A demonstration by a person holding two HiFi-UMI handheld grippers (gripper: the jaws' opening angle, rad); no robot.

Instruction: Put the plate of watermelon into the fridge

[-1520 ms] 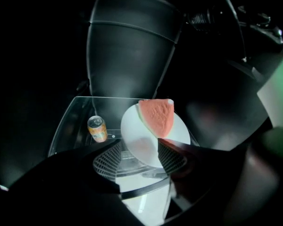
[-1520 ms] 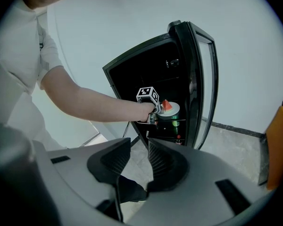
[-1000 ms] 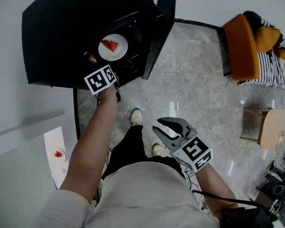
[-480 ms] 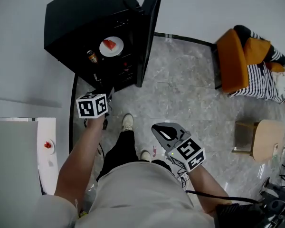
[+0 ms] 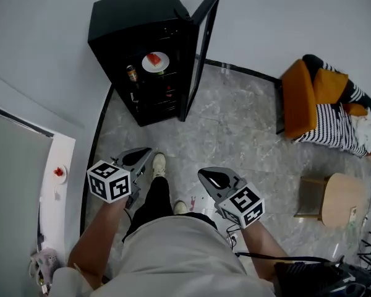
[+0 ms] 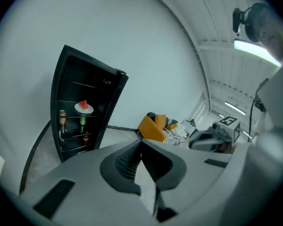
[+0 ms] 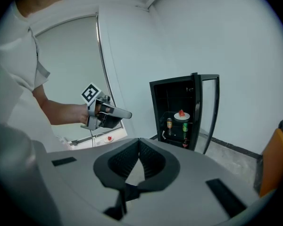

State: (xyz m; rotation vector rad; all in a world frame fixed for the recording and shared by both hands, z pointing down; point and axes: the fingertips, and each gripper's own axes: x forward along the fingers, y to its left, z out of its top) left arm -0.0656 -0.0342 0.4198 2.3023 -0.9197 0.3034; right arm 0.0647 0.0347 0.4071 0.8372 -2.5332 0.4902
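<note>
The white plate with a watermelon slice (image 5: 156,61) rests on an upper shelf inside the black fridge (image 5: 130,17), whose door (image 5: 205,36) stands open. The left gripper view shows the plate (image 6: 84,108) and the right gripper view shows the plate (image 7: 181,115) on that same shelf. My left gripper (image 5: 148,153) is held low by my left knee, far from the fridge, shut and empty. My right gripper (image 5: 203,174) hovers in front of my body, also shut with nothing between its jaws.
A can and bottles (image 5: 132,73) stand on the fridge shelves below the plate. An orange chair (image 5: 306,88) with striped cloth is at the right, with a wooden stool (image 5: 334,200) nearer. A white counter (image 5: 55,190) at the left carries another small plate with something red.
The view has backed away from the fridge. My left gripper came out of the fridge to my side and shut; the right gripper shut too. The plate stayed on the shelf.
</note>
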